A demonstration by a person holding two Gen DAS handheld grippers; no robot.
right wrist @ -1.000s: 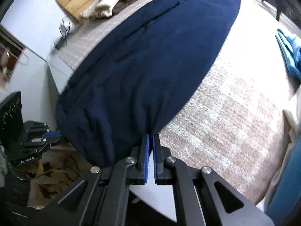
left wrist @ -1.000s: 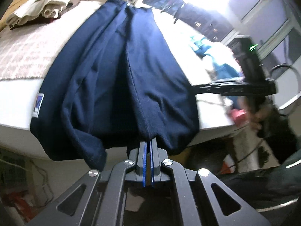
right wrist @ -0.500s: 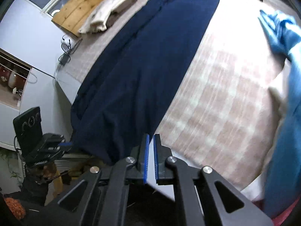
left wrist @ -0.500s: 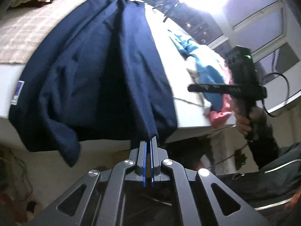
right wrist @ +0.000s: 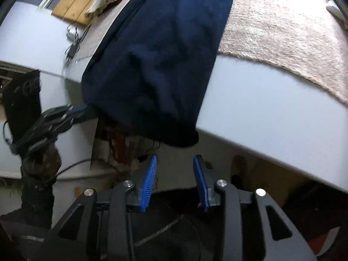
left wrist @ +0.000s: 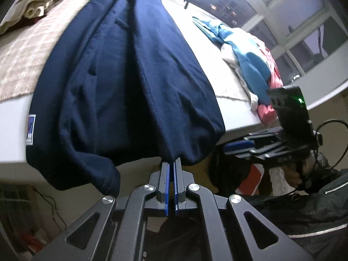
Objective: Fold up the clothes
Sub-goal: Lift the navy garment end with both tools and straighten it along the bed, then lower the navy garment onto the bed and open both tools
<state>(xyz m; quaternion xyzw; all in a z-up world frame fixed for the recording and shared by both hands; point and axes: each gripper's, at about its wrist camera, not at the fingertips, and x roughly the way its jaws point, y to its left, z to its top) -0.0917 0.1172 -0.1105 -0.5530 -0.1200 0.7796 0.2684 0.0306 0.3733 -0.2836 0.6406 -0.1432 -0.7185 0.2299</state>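
Navy garment (left wrist: 130,82) hem is clamped between the blue pads of the left hand-held gripper (left wrist: 171,165), at the edge where the cloth hangs over the front of the desk (left wrist: 13,117). The right hand-held gripper (right wrist: 175,163) is seen just below that hanging edge, its jaws opening with nothing between them. A pile of blue, white and pink clothes (left wrist: 250,65) is seen further along the desk.

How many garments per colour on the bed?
Navy: 1, the navy garment
Cream: 1, the folded cream garment
Blue: 1, the blue garment
Pink: 1, the pink garment
White: 1, the white garment
Total: 5
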